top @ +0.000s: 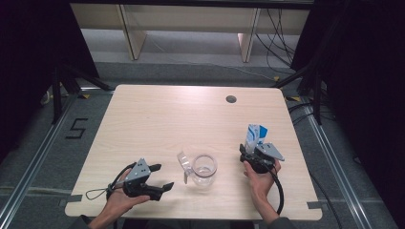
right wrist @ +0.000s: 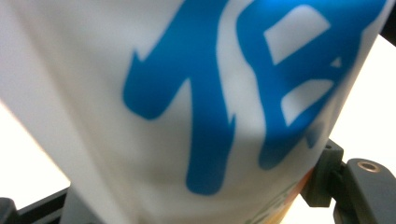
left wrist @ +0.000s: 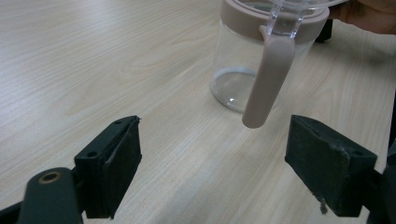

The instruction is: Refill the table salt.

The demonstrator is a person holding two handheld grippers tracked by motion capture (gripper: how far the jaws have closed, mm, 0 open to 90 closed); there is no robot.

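Observation:
A clear jug (top: 204, 171) with a pale pink rim and handle (left wrist: 268, 79) stands near the table's front middle, its lid flap (top: 184, 162) tipped up to the left. My left gripper (top: 162, 176) lies low at the front left, open, jaws pointing right at the jug. In the left gripper view the handle hangs just beyond the gap of that gripper (left wrist: 215, 158), untouched. My right gripper (top: 253, 153) stands right of the jug, shut on a white carton with blue print (top: 254, 133) that it holds upright. Up close, the carton (right wrist: 196, 93) sits between that gripper's jaws (right wrist: 187, 205).
The light wood table (top: 157, 114) has a round cable hole (top: 231, 99) near its far edge. A cable loops from each gripper toward the front edge. Beyond the table are a grey floor, shelf legs and dark curtains on both sides.

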